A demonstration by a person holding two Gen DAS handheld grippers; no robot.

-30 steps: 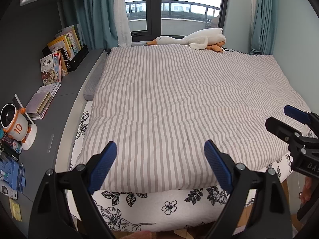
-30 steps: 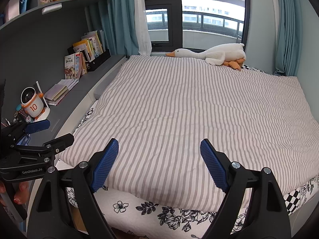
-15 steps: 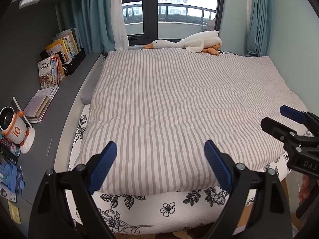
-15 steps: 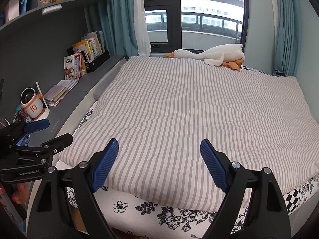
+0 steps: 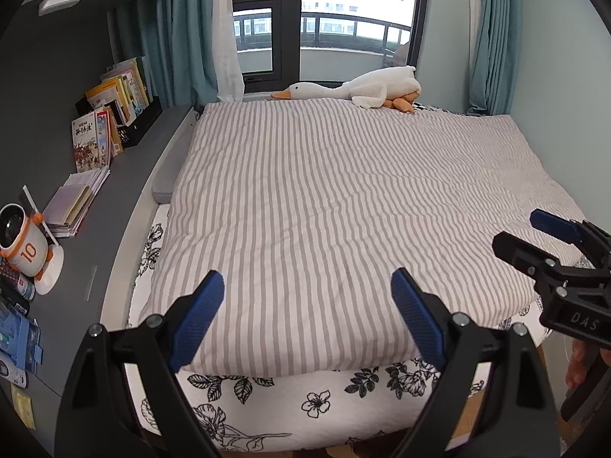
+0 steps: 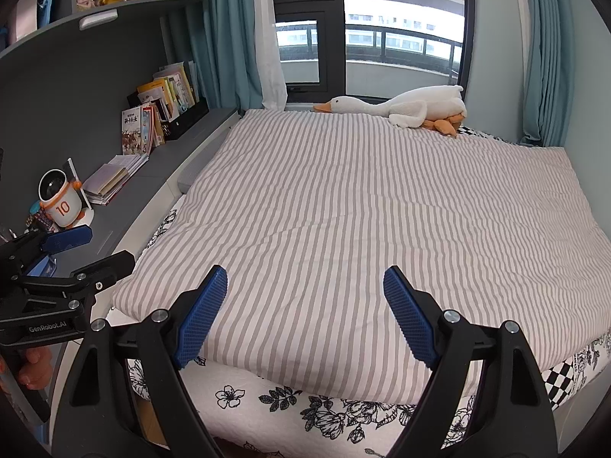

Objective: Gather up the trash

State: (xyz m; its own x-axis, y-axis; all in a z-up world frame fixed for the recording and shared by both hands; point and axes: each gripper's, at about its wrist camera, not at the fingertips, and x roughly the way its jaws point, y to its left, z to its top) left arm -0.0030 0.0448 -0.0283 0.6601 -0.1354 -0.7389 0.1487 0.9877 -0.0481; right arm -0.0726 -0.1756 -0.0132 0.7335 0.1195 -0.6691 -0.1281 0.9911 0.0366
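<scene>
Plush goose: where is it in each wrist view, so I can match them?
Left wrist: plush goose top centre, at the bed's far edge under the window.
Right wrist: goose upper right of centre, same far edge.
Shared landmark: white "10" mug on the left ledge.

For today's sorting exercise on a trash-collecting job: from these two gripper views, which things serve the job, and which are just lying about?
Serving the job:
- left gripper, open, empty
- right gripper, open, empty
- No trash is clearly visible.

Just lying about:
- striped duvet
- plush goose
- books
- white mug-shaped gadget marked 10
- curtains
</scene>
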